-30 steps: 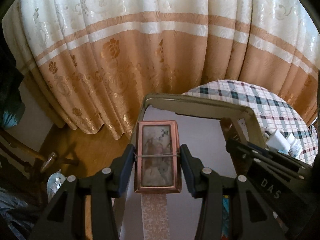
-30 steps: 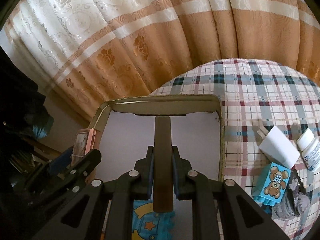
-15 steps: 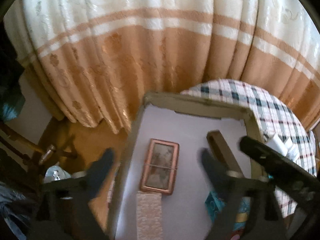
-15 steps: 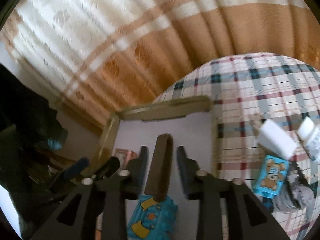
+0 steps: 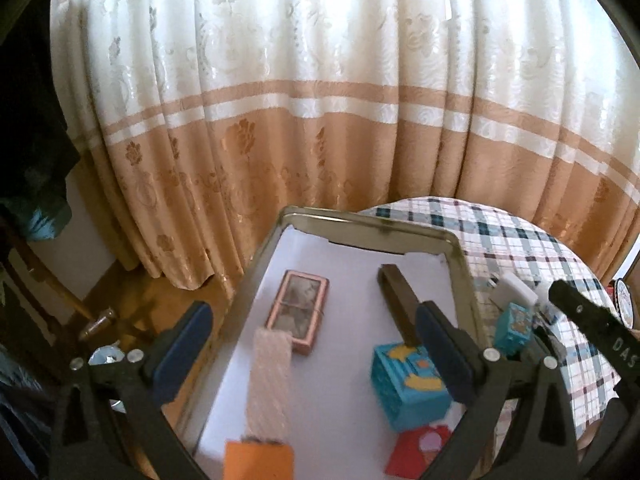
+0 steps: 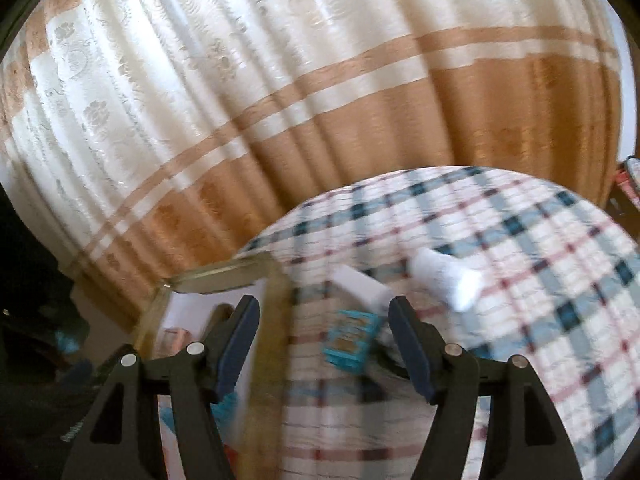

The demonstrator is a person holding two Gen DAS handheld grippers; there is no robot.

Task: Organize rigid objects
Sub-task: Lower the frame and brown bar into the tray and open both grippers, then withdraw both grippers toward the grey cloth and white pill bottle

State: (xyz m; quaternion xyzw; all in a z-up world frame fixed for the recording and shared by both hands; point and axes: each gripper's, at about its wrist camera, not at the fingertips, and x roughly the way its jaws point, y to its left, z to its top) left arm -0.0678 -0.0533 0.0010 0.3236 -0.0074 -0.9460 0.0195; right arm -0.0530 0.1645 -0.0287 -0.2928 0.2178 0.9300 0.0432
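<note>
inside the tray point(image 5: 264, 256) lie the copper box point(image 5: 298, 312) and dark bar point(image 5: 400, 304); left gripper point(image 5: 312, 360) gapes wide and empty above, right gripper point(image 6: 324, 344) opening, empty, over the plaid cloth point(image 6: 520, 280)

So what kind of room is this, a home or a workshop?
Most likely a home. A floor-length floral curtain hangs behind a round table with a plaid cloth, and a tray of small boxes sits on it.

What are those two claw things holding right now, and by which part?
Nothing. The left gripper stands wide open above the tray; the right gripper is opening over the checked cloth, nothing between its fingers.
</note>
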